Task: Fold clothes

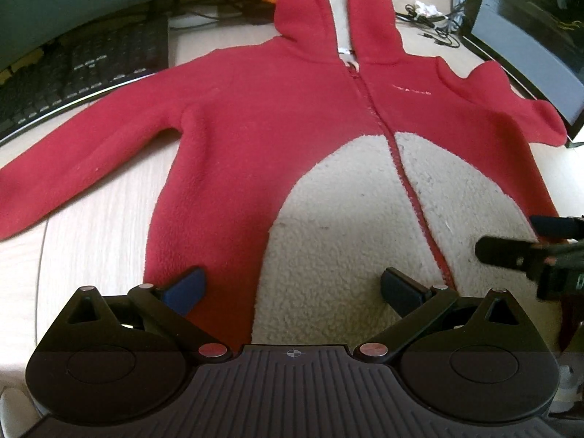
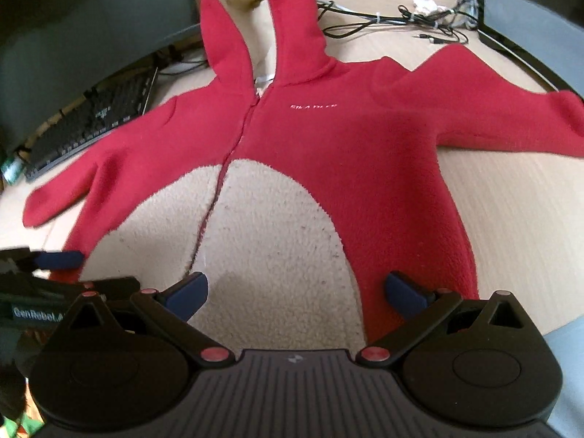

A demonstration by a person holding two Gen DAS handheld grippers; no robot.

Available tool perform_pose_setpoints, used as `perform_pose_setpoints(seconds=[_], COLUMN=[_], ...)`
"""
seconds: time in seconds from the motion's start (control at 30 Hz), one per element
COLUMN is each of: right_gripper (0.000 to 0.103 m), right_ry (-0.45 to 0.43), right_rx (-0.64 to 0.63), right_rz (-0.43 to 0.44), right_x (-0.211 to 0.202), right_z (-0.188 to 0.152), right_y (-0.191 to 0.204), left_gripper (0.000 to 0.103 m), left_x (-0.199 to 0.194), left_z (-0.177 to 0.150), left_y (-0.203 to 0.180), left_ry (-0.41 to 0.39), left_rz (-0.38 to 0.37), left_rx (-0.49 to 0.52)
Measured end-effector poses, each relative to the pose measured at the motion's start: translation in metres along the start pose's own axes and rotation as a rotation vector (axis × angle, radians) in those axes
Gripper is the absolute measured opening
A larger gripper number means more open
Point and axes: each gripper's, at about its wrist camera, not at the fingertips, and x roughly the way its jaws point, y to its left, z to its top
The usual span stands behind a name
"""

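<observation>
My left gripper [image 1: 292,288] hides the bottom hem of the red fleece jacket [image 1: 277,127], whose hood runs off the top edge. Its small chest lettering [image 2: 313,106] is too blurred to read. My right gripper [image 2: 295,290] covers the hem too.

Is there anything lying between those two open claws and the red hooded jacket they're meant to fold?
Nothing visible. The left gripper and right gripper both hang open right over the hem of the red jacket, which lies flat and uncovered on the table.
</observation>
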Motion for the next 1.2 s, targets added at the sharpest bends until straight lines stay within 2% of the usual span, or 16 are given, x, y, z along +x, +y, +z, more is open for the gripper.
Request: perform_pose_setpoints(seconds=[0.17,0.37,0.5,0.57,0.6,0.67,0.73,0.83,0.9,1.1,1.2], right_gripper=[0.103,0.103,0.103,0.103,0.103,0.103,0.103,0.103,0.103,0.103,0.103], right_ry=[0.014,0.042,0.041,-0.019,-0.058,-0.081,-0.087,-0.073,-0.077,-0.101,-0.112], right_rx=[-0.072,-0.043,0.011,0.041,0.055,0.092,0.139,0.274,0.341,0.314,0.316], right_rz=[-0.011,0.003,0.0,-0.033,-0.077,-0.199,-0.29,-0.312,-0.275,-0.311,-0.314], right_x=[0.001,0.002,-0.002,-0.012,-0.017,-0.015,-0.007,0.001,0.003,0.011,0.012], right_z=[-0.003,0.005,0.015,0.025,0.032,0.046,0.056,0.065,0.067,0.071,0.071], right_y=[0.005,0.001,-0.005,-0.01,-0.015,-0.032,-0.053,-0.093,-0.111,-0.122,-0.131], left_gripper=[0.103,0.103,0.103,0.103,0.103,0.103,0.103,0.103,0.103,0.103,0.103], left_x=[0.002,0.003,0.001,-0.002,-0.004,-0.008,-0.012,-0.007,0.002,0.025,0.03], left_z=[0.003,0.006,0.01,0.018,0.023,0.036,0.051,0.07,0.078,0.095,0.106], left_y=[-0.002,-0.001,0.006,0.013,0.016,0.016,0.006,-0.011,-0.021,-0.058,-0.084], left_ry=[-0.003,0.008,0.031,0.052,0.058,0.043,0.004,-0.012,0.005,0.046,0.017], left_rz=[0.006,-0.001,-0.045,-0.089,-0.119,-0.167,-0.165,-0.14,-0.139,-0.148,-0.153], left_rx=[-0.006,0.0,0.0,-0.039,-0.064,-0.085,-0.05,0.0,0.023,0.166,0.281])
